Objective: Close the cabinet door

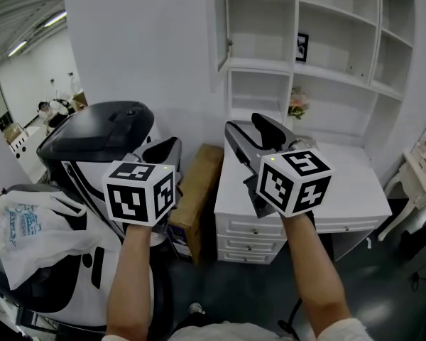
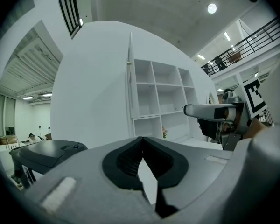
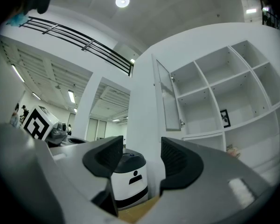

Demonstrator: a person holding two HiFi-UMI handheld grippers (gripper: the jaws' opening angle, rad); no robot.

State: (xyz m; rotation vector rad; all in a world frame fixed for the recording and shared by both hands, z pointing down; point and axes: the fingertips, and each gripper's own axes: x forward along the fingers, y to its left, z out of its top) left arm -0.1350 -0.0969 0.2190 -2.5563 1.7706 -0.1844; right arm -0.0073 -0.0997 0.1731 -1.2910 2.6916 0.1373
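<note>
The left gripper (image 2: 141, 140) has its 2 fingers (image 2: 123, 160) shut together, tip to tip. Nothing is between them. The right gripper (image 3: 141, 155) has its 2 fingers (image 3: 104, 156) wide apart, and nothing is between them either. Both grippers point about level, toward the white wall.

The cabinet door (image 3: 170, 97) stands open. It is well in front of the right fingers, higher than them and a little to their right. It hangs at the left side of the white cabinet (image 1: 326, 34), and its thin edge faces the person. No finger touches it. From the left fingers it is ahead and high up, also well apart.

Far behind the gap between the right fingers stands a white and black machine (image 3: 128, 181). A brown box (image 1: 199, 190) sits low down, between the 2 grippers. A white desk (image 1: 355, 183) with drawers is below the right fingers. Pink flowers (image 1: 297, 104) stand just past the right fingertips, a bit to their right. A small dark picture (image 1: 302, 47) sits on a shelf above the flowers. A white bag (image 1: 28, 226) lies low, to the left of the left fingers.

Behind the left fingers is a cube (image 1: 140, 192) with black and white squares. The right gripper has 1 too, behind its fingers. A bare arm reaches up to each gripper from below.
</note>
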